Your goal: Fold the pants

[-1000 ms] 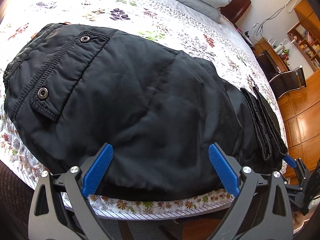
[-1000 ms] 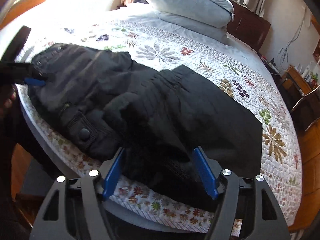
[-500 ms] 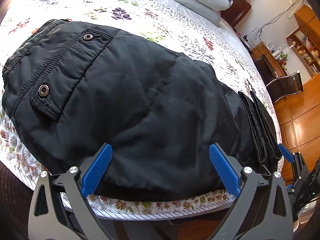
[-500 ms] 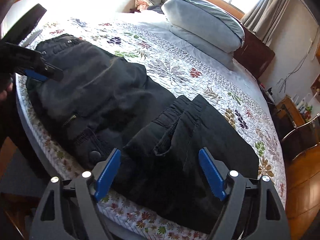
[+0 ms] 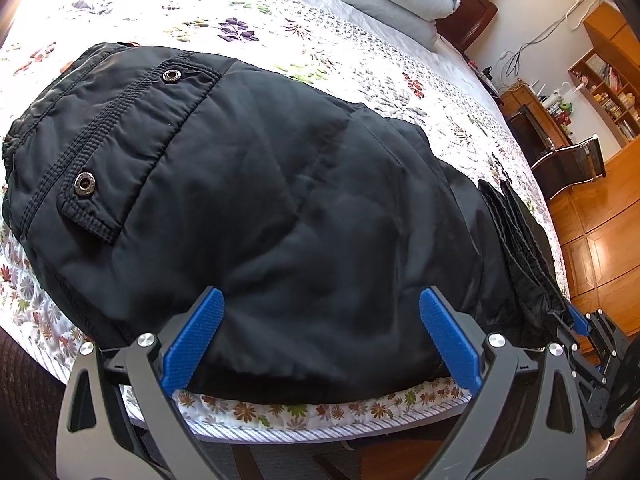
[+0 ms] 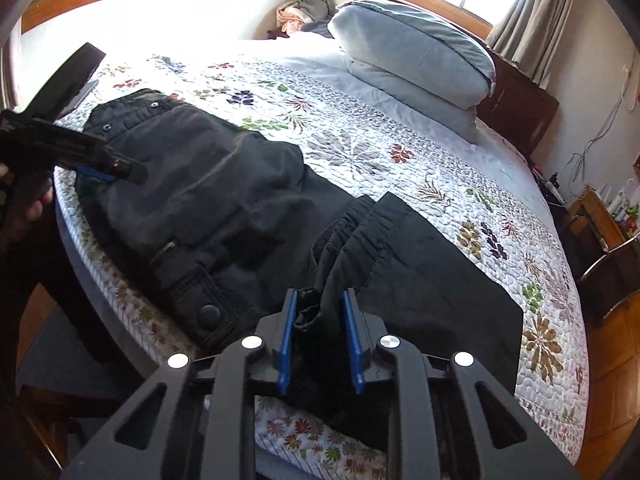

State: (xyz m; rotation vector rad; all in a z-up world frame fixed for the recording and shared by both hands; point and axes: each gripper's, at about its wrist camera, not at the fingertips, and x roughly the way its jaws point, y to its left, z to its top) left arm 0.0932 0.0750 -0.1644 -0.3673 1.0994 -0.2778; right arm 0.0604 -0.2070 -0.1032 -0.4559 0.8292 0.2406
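Observation:
Black padded pants lie along the near edge of a bed with a floral quilt. The waist end with a snap pocket flap is at the left. My left gripper is open, its blue pads either side of the seat fabric, holding nothing. In the right wrist view the pants stretch to the left and the cuffs lie doubled over. My right gripper is shut on the bunched cuff fabric. The left gripper also shows in the right wrist view.
Stacked grey-blue pillows lie at the head of the bed. A dark headboard, a chair and wooden shelves stand at the right. The bed edge runs just below my left gripper.
My right gripper has closed onto the cuff end of the pants. The left gripper has stayed open in about the same place.

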